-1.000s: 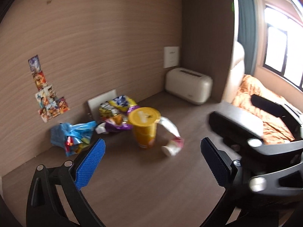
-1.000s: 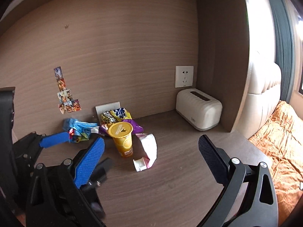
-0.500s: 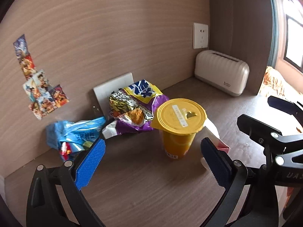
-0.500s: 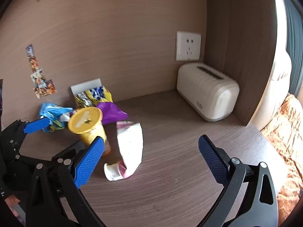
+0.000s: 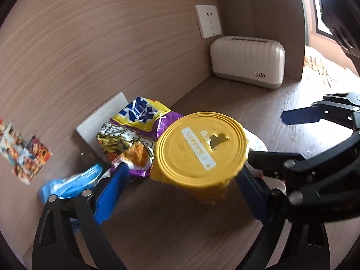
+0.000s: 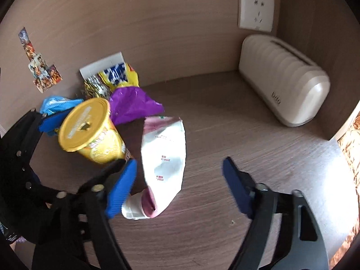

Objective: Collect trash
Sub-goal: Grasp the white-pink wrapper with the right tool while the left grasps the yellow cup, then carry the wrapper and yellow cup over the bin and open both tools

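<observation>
A yellow cup with a yellow foil lid [image 5: 200,146] stands upright on the wooden desk; it also shows in the right wrist view [image 6: 90,128]. My left gripper [image 5: 182,193] is open with its blue pads on either side of the cup, not touching it as far as I can tell. A white and pink squeeze pouch [image 6: 163,164] lies on the desk between the pads of my open right gripper [image 6: 177,186]. A purple and yellow snack bag [image 5: 135,132] and a blue wrapper [image 5: 67,184] lie behind the cup by the wall.
A cream tissue box [image 6: 283,78] stands at the back right under a wall socket [image 6: 256,11]. A white card [image 5: 101,121] leans on the wall behind the snack bag. Stickers [image 6: 40,63] are on the wall. An orange bedcover [image 6: 351,148] lies beyond the desk's right edge.
Both grippers have moved forward and down toward the trash. The left gripper now straddles the yellow cup, and the right gripper now frames the pouch.
</observation>
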`<state>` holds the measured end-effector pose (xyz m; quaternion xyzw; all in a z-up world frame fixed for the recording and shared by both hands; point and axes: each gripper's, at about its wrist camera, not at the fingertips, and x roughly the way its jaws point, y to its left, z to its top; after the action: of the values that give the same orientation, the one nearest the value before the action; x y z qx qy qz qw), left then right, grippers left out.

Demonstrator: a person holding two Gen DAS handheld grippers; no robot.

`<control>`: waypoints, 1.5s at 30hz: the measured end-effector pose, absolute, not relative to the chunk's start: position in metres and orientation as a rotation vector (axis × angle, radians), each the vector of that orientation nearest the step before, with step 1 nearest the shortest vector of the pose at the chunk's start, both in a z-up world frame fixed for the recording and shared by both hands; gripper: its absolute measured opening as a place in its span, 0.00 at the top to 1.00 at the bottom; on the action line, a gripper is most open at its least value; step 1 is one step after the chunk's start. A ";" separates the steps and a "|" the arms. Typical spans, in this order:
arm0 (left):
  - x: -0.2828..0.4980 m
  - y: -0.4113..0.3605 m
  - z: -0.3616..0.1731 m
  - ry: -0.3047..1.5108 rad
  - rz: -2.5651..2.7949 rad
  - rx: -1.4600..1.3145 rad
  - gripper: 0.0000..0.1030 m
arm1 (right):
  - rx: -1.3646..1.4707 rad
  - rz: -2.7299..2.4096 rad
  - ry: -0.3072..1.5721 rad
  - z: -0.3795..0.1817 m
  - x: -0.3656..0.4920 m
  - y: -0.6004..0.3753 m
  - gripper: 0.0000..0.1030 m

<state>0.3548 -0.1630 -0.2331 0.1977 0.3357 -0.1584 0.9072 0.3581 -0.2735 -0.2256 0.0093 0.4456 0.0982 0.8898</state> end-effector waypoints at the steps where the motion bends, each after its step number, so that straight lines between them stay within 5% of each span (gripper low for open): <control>1: 0.356 -0.163 -0.234 0.694 -0.331 0.412 0.14 | 0.019 0.205 0.943 -0.228 0.361 -0.274 0.33; 7: 0.368 -0.173 -0.245 0.726 -0.383 0.436 0.28 | 0.042 0.237 1.032 -0.246 0.375 -0.275 0.48; 8: 0.370 -0.174 -0.247 0.747 -0.409 0.412 0.34 | 0.022 0.240 1.019 -0.246 0.374 -0.274 0.63; 12: 0.370 -0.181 -0.251 0.778 -0.459 0.391 0.57 | 0.017 0.262 1.009 -0.246 0.372 -0.271 0.65; 21: 0.354 -0.182 -0.235 0.745 -0.482 0.322 0.58 | 0.073 0.266 0.923 -0.234 0.343 -0.285 0.75; 23: 0.349 -0.178 -0.223 0.723 -0.477 0.306 0.58 | 0.068 0.261 0.905 -0.226 0.336 -0.285 0.86; 45: 0.247 -0.177 -0.139 0.580 -0.624 0.281 0.58 | 0.127 0.073 0.692 -0.121 0.210 -0.306 0.86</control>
<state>0.2470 -0.1766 -0.1392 0.1358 0.2805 -0.3016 0.9011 0.2104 -0.3058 -0.1207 0.0623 0.3390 0.0357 0.9380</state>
